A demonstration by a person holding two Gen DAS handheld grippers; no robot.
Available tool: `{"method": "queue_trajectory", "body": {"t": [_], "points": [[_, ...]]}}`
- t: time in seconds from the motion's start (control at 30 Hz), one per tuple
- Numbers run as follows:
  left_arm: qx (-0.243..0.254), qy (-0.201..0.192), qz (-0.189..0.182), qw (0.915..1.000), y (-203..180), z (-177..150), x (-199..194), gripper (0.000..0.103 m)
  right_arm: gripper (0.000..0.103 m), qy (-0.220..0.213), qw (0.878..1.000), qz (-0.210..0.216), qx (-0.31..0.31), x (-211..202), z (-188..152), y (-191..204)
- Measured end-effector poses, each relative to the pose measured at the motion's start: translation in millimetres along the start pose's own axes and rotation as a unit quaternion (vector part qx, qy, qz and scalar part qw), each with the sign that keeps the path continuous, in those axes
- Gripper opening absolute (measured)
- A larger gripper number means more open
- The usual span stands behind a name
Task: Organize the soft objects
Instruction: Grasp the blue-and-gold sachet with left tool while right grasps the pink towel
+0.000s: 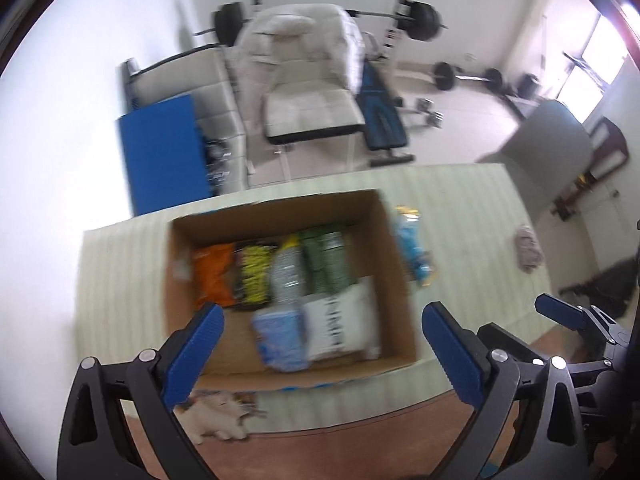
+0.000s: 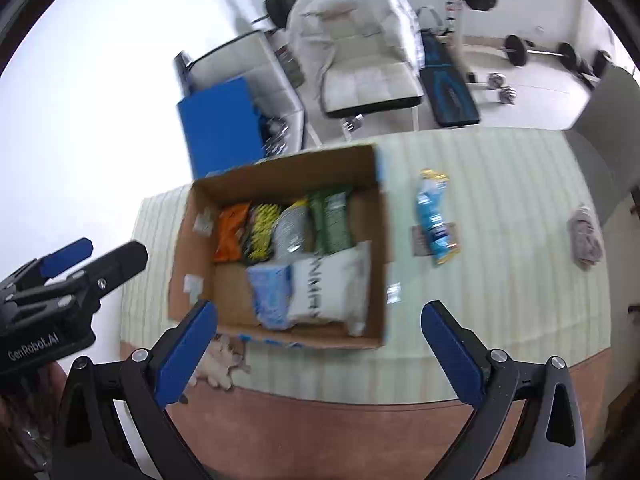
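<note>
Both tongs hang above the near edge of the bench, jaws spread wide, nothing between them. Left tongs (image 1: pixel 322 354) sit over the box's near wall; right tongs (image 2: pixel 320 350) sit a little to the right, over the striped cloth.

Nearest item: a small cream plush toy (image 2: pixel 219 362) lying at the near bench edge, just beside the box's near-left corner, outside it. Judged to be one of the soft items not yet put away.

Open brown cardboard box (image 2: pixel 182 248) rests on the pale green striped bench cover (image 2: pixel 500 280). Near row inside: a light blue soft pack (image 2: pixel 270 294) touching a white pouch with grey lettering (image 2: pixel 332 286). Far row, packed side by side: orange bag (image 2: pixel 230 232), yellow-and-black bag (image 2: pixel 262 232), grey pouch (image 2: pixel 292 232), green packets (image 2: pixel 334 222). The rows are tight, probably to save space; bare cardboard remains at near left.

Outside, right of the box: a blue crinkled snack packet (image 2: pixel 434 218) lying flat, apart from the box wall. Further right, a greyish-pink crumpled cloth (image 2: pixel 586 238), well apart.

Frames are motion-blurred; labels unreadable.
</note>
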State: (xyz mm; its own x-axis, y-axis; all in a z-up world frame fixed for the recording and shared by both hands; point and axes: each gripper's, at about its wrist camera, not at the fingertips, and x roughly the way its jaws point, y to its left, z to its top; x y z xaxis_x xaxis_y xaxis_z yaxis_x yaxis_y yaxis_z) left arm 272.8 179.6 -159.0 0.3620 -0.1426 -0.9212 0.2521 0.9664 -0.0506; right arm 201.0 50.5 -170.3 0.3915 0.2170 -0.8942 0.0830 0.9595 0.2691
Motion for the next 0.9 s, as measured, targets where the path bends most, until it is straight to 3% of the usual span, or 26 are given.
{"method": "queue_trajectory", "body": {"t": [0.1,0.2,0.33,0.53,0.9], "points": [[0.025,0.033,-0.047,0.9980,-53.6,32.4,33.2,0.102,0.103,-0.013,0.999,-0.029,0.036,-13.3,11.7,-58.6],[0.035,0.091,-0.056,0.9937,-99.3,59.9,88.1,0.101,0.103,-0.016,0.995,-0.069,0.071,-20.1,23.9,-125.5],[0.031,0.165,-0.016,0.9857,-134.6,79.8,168.5,0.089,0.103,0.001,0.989,-0.110,0.102,-13.3,38.1,-207.3],[-0.006,0.260,0.034,0.9649,-156.1,81.3,277.9,0.076,0.103,0.057,0.982,-0.147,0.101,26.3,63.0,-301.6],[-0.023,0.297,0.089,0.9506,-170.6,89.5,350.7,0.076,0.103,0.165,0.970,-0.172,0.055,136.0,106.2,-384.9]]}}
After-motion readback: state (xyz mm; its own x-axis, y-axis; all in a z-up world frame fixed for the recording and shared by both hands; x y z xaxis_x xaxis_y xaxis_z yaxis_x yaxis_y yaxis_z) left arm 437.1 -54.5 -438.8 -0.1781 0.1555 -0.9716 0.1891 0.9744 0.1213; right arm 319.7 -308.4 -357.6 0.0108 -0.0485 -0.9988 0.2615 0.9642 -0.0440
